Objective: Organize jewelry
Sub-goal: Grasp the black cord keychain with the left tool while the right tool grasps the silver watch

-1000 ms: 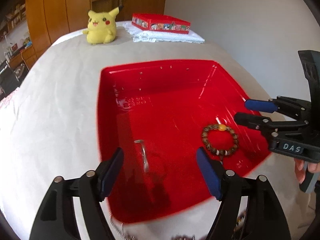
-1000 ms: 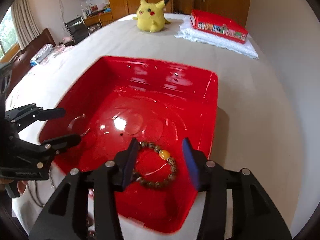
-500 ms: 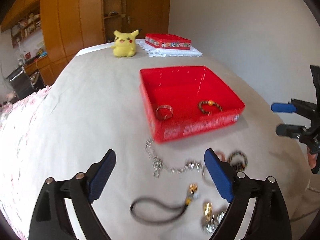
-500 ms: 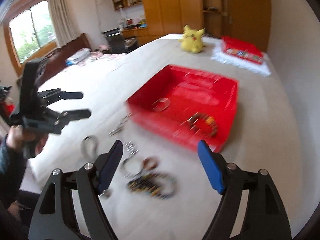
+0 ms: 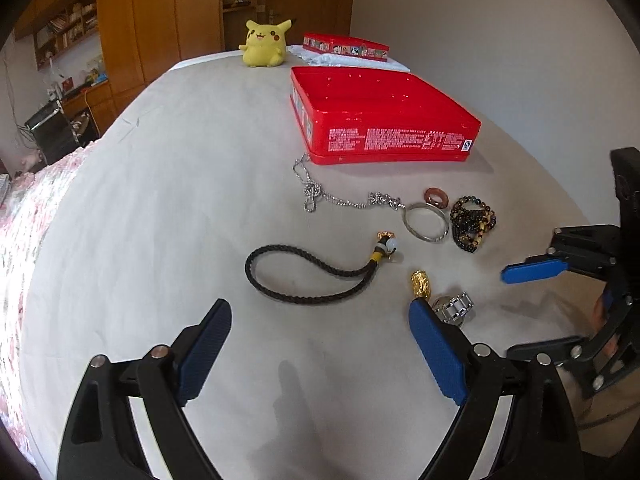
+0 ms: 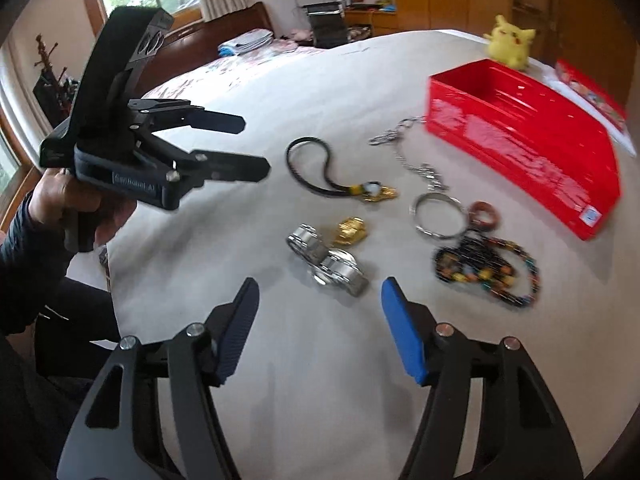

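Both tools hang above the white cloth-covered bed surface (image 5: 160, 200), nothing gripped. Left gripper (image 5: 320, 336): blue-padded fingers spread wide, released. Right gripper (image 6: 320, 312): also spread wide, released; in the left wrist view it sits at the right edge w/ fingers apart.

Jewelry lies loose on the cloth, near the front edge, all outside the open red rectangular tin box (image 5: 384, 136), which sits farther back toward the right side. Silver ball chain necklace (image 5: 340, 196) lies just in front of the box's front-left corner. Black braided cord loop w/ gold-and-white charm (image 5: 304, 276) is nearer the middle. To its right: plain silver bangle (image 5: 426, 222), small brown-red ring (image 5: 436, 197) touching it, dark beaded bracelet coil (image 5: 472, 222) beside that. Closest to the left gripper's right finger: gold nugget-like charm (image 5: 420, 284) & silver link-band watch (image 5: 454, 308), side by side.

Yellow plush toy (image 5: 264, 44) & flat red printed tin (image 5: 346, 46) on folded white cloth sit at the far edge.
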The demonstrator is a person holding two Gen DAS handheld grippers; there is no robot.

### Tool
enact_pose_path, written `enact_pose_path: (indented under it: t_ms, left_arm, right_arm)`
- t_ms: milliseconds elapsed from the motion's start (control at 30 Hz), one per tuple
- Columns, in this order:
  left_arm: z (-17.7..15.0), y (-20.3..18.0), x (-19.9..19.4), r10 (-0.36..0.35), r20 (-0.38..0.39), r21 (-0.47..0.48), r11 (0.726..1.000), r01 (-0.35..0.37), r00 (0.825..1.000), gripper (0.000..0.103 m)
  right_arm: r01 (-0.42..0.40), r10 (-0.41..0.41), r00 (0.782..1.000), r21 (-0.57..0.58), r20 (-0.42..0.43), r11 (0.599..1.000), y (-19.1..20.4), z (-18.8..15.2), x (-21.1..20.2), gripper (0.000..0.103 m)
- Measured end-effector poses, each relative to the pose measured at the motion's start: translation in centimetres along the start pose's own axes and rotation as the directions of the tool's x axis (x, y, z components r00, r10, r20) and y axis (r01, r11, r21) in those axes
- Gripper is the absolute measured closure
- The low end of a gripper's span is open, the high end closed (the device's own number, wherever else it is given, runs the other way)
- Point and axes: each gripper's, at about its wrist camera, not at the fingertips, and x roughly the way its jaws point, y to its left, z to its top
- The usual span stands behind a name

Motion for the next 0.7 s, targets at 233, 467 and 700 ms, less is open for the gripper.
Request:
enact_pose_path:
  t_ms: [233,467,700]
  left_arm:
    - [0.3,0.1,0.8,0.0,-0.001,-0.007,1.0,0.0,1.0,0.013]
    - [0.5,-0.1,1.3,-0.01,-0.008,0.001,1.0,0.01,1.0,0.013]
    - [0.4,-1.3,1.7,-0.051,-0.012,0.006,0.999,0.051,0.999,0.013]
  right_arm:
    - [-0.01,0.009,0.999,-0.02,-0.053,1.0,-0.5,0.6,3.7,0.041]
    - [0.024,-0.027,0.998,-0.061,-0.053,0.998,-0.5,1.1,5.1,0.06]
    - [0.033,-0.037,0.997,-0.063,-0.069,0.998,-0.9,0.2,4.0,0.072]
